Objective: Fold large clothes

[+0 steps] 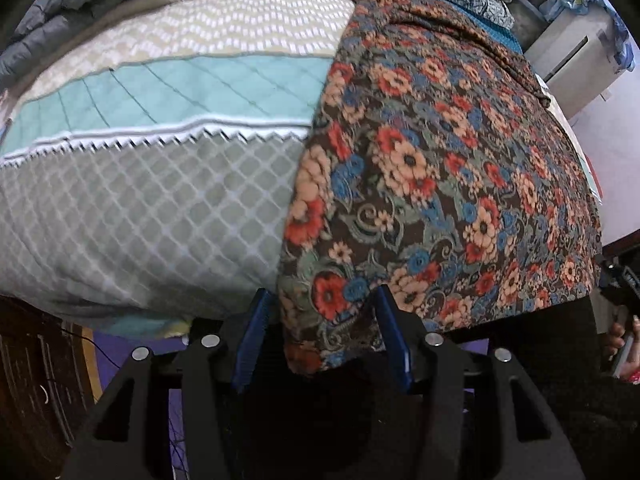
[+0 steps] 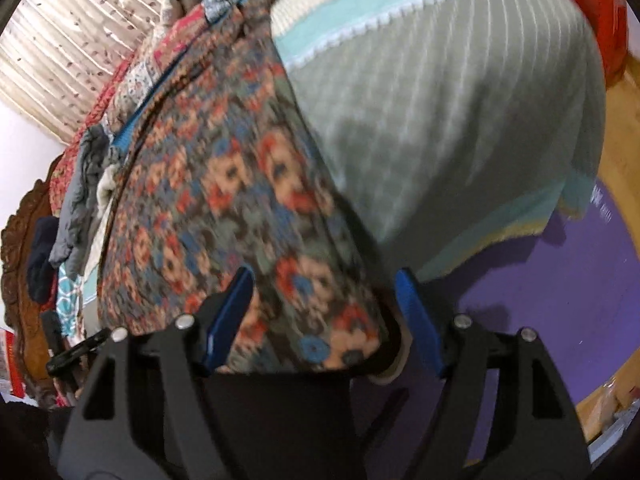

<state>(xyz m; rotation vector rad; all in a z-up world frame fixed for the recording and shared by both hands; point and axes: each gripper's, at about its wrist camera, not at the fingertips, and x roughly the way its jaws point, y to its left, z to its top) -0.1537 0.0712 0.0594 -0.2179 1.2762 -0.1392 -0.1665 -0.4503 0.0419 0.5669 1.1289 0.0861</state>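
- On the bed (image 1: 140, 200), we see the floral garment (image 1: 440, 168) spread along the quilt's right side, its near corner hanging over the edge.
- Our left gripper (image 1: 320, 332) has its fingers apart around that corner.
- Our right gripper (image 2: 326, 316) likewise has fingers apart, straddling the hem.

Left gripper (image 1: 320, 300): sits at the bottom centre of its frame, blue-padded fingers (image 1: 256, 328) spread wide apart, jaws parted. A corner of the floral garment (image 1: 440, 168) lies between them; no clamping contact is visible.

Right gripper (image 2: 324, 280): sits at the bottom centre of its frame, blue fingers (image 2: 416, 316) likewise spread wide, jaws parted, with the same fabric's hanging edge between them and not pinched. This view is motion-blurred.

A hand (image 1: 618, 340) shows at the lower right edge of the left view.
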